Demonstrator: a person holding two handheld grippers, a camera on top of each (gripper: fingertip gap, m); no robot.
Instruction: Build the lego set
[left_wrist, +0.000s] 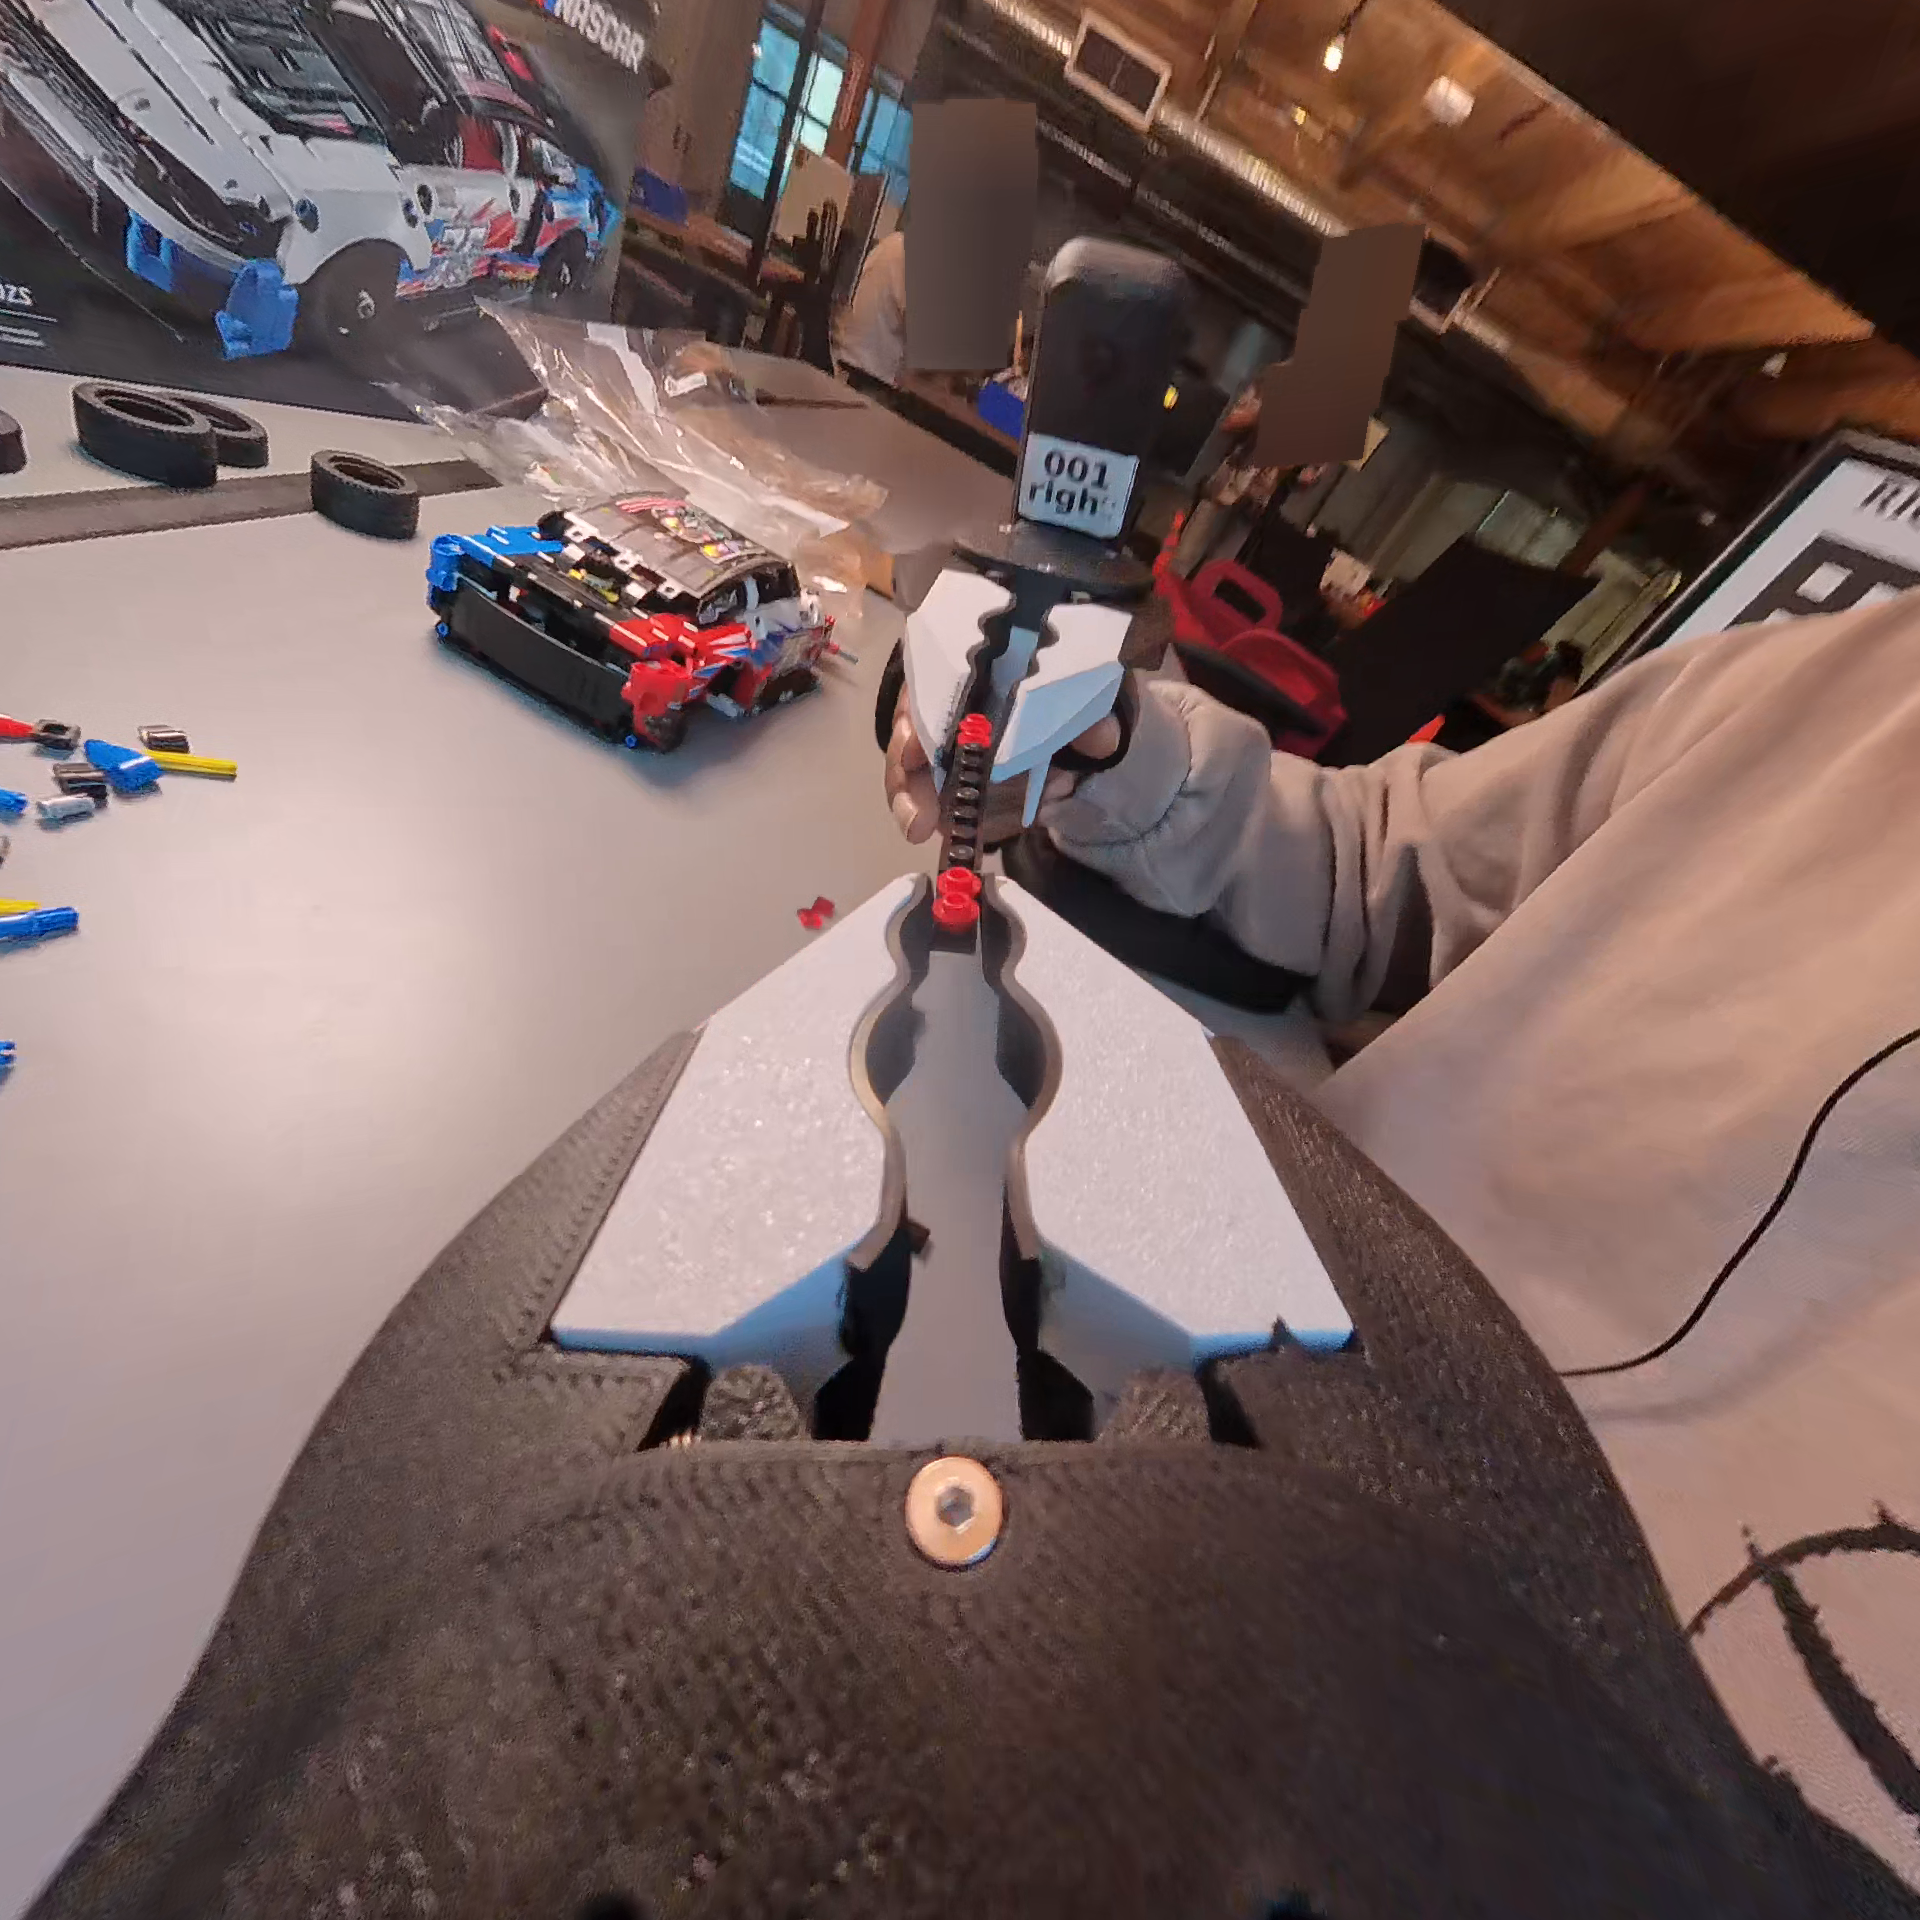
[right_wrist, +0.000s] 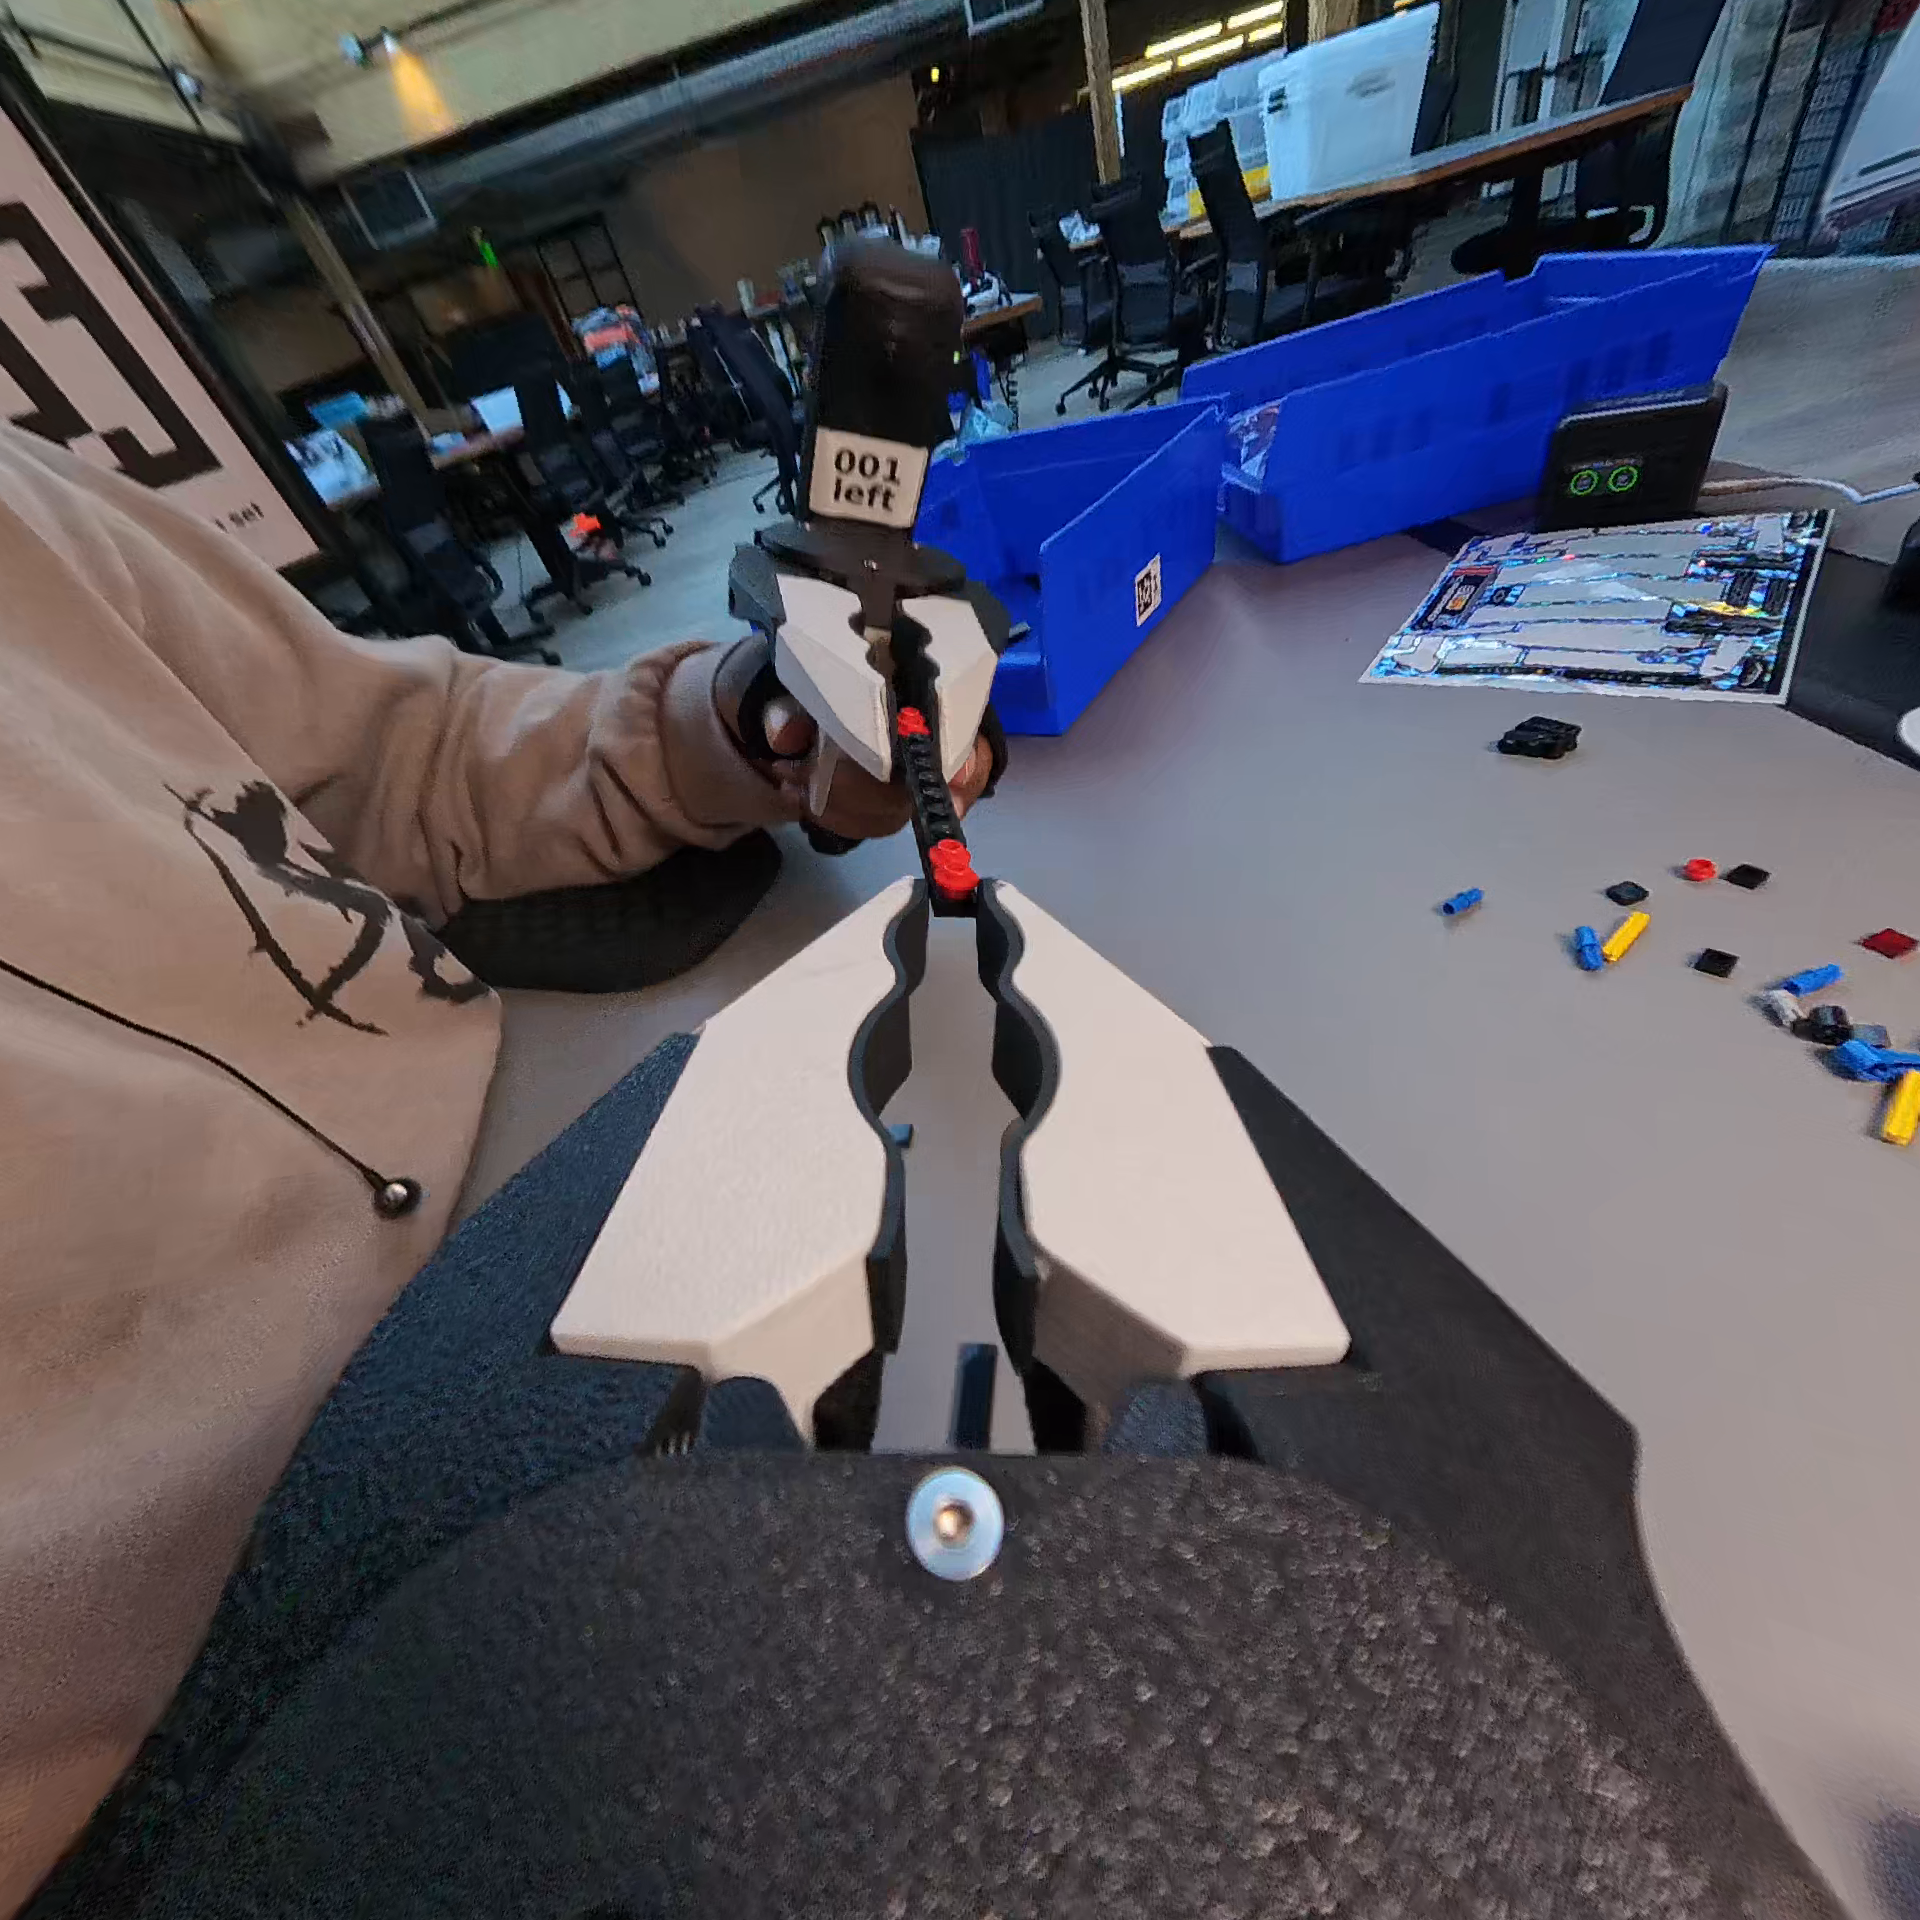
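A long narrow black studded Lego plate (left_wrist: 964, 805) with a red round piece near each end is held in the air between both grippers. My left gripper (left_wrist: 956, 902) is shut on its near end by one red piece (left_wrist: 956, 896). The right gripper (left_wrist: 982, 717) faces it and is shut on the far end. In the right wrist view my right gripper (right_wrist: 951, 896) grips the plate (right_wrist: 932, 795) by a red piece (right_wrist: 951, 865), and the left gripper (right_wrist: 906, 717) holds the other end. A partly built red, blue and black Lego car (left_wrist: 634, 613) lies on the grey table (left_wrist: 364, 1039).
Black tyres (left_wrist: 145, 431) and the set's box (left_wrist: 260, 177) stand at the back left, with an empty clear bag (left_wrist: 665, 416). Loose small pieces (left_wrist: 114, 769) lie left; more pieces (right_wrist: 1766, 977), a sticker sheet (right_wrist: 1600, 608) and blue bins (right_wrist: 1351, 457) lie right. A tiny red piece (left_wrist: 816, 912) lies near my fingers. About 6 centimetres separates my left fingertips from my right.
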